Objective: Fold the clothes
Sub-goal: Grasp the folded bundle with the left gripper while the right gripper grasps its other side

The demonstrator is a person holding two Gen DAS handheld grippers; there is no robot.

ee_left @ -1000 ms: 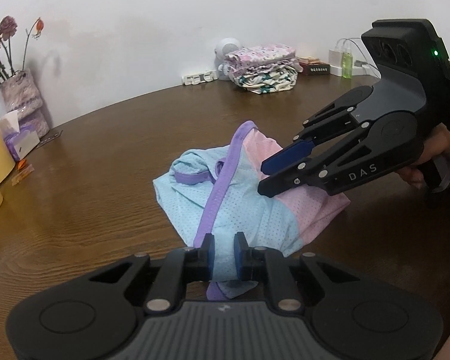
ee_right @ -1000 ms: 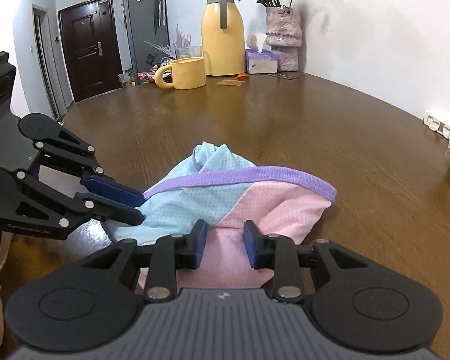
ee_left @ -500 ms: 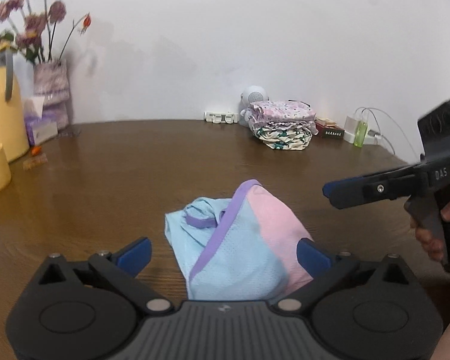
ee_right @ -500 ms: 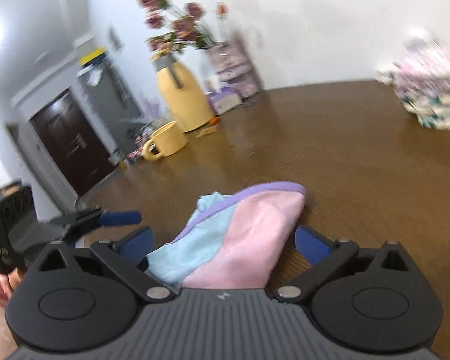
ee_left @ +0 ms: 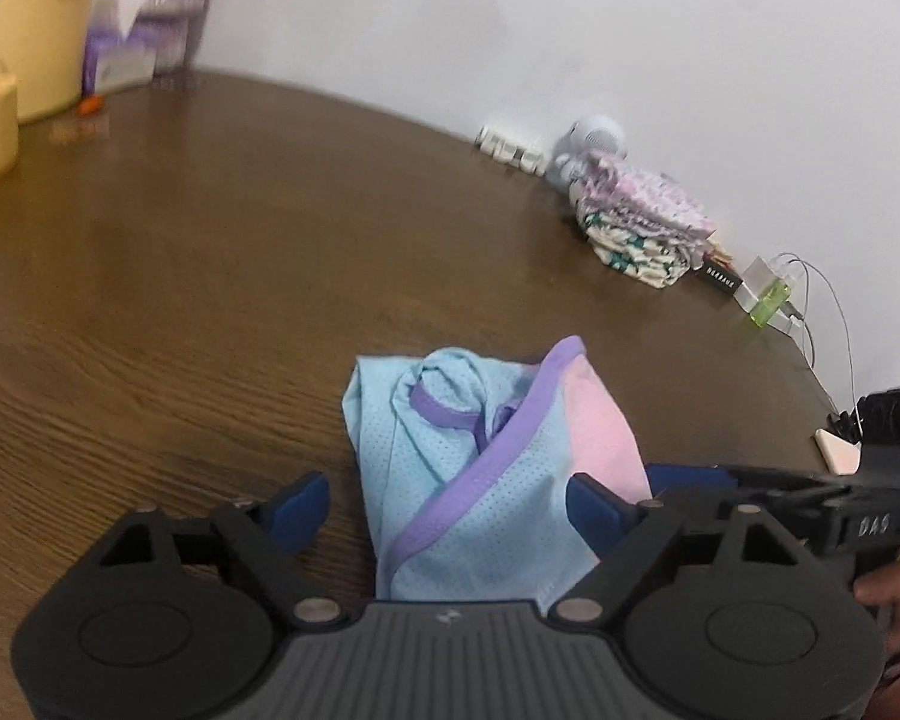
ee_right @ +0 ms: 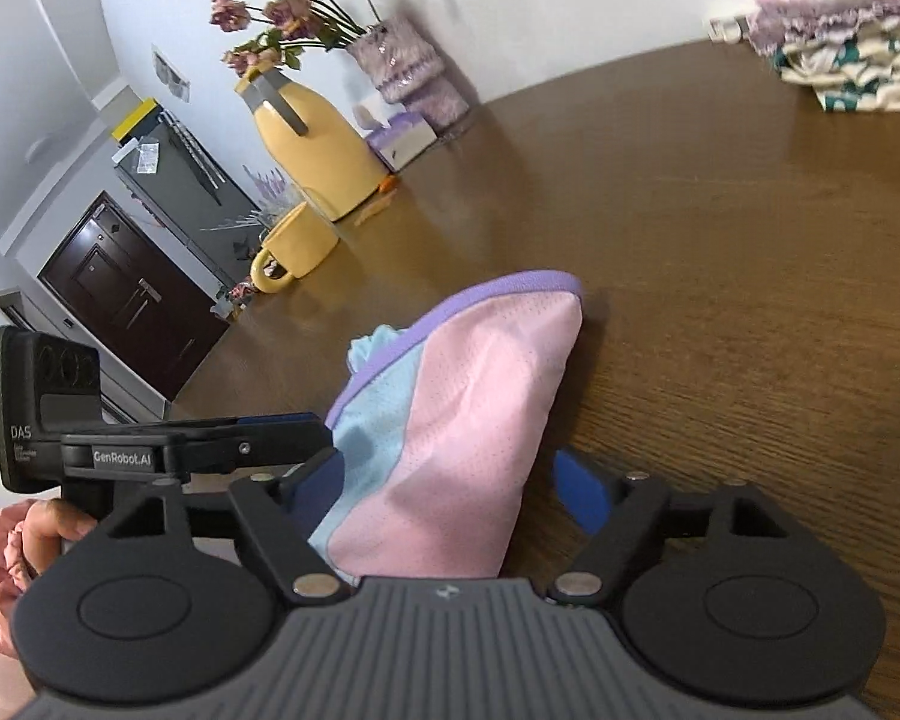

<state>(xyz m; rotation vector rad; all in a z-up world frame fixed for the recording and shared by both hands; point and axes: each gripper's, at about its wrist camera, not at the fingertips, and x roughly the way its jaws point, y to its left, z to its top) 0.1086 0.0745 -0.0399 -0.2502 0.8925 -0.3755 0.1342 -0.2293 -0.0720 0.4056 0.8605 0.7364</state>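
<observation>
Now one pastel garment (ee_left: 486, 480) lies bunched on the bench (ee_left: 210, 276), between the parted, just-narrowing jaws of two tools, left tool (ee_left: 450, 504) and right tool (ee_right: 450, 480), neither pressing it.

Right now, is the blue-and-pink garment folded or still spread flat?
Folded, roughly. The garment lies doubled into a compact bundle on the table, its purple trim along the fold, though the blue end is bunched.
</observation>
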